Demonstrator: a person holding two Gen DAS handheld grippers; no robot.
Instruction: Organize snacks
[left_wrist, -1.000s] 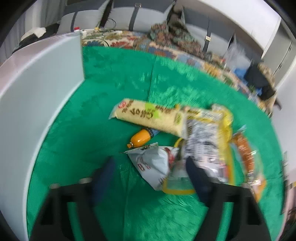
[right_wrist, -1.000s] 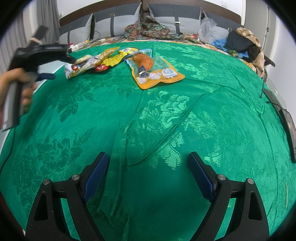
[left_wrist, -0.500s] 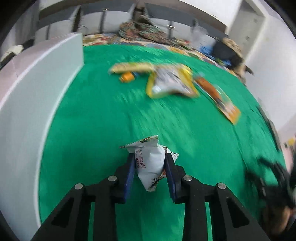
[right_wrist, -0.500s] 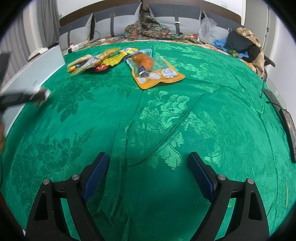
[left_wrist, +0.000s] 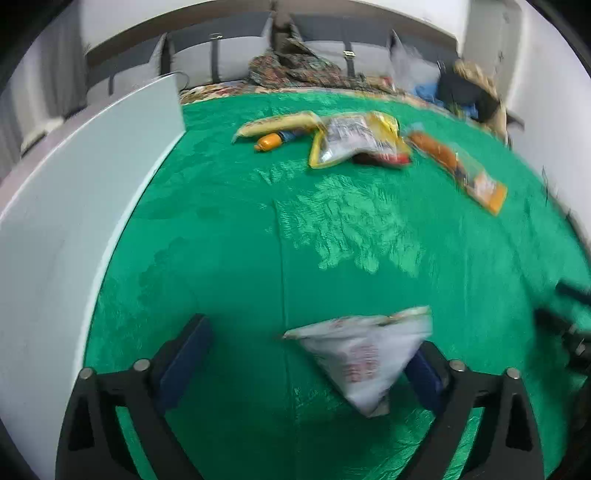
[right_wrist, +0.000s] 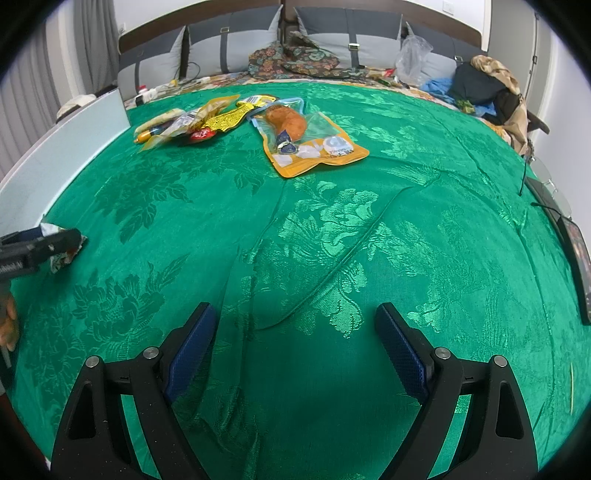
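My left gripper (left_wrist: 308, 339) hangs over the near part of the green cloth (left_wrist: 332, 229), its jaws opening wide. A white snack packet (left_wrist: 365, 354), blurred, lies loose between them, close against the right finger. The right wrist view shows that gripper (right_wrist: 70, 236) and the packet (right_wrist: 64, 254) at the far left edge. My right gripper (right_wrist: 293, 314) stands open over bare cloth with nothing between its fingers. Far back lie a long yellow packet (left_wrist: 280, 122), a small orange bottle (left_wrist: 271, 141), a yellow-edged pouch (left_wrist: 354, 142) and an orange drumstick pouch (right_wrist: 306, 144).
A tall white panel (left_wrist: 74, 206) borders the cloth on the left. Grey cushions (right_wrist: 240, 51), patterned fabric and a heap of clothes (right_wrist: 487, 88) line the far side. A dark flat device (right_wrist: 576, 247) lies at the right edge. A hand (right_wrist: 9, 325) shows at the left.
The left gripper shut on the white packet at the pile, carried it back to the near side, and has now spread its jaws off it. The right gripper has not moved.
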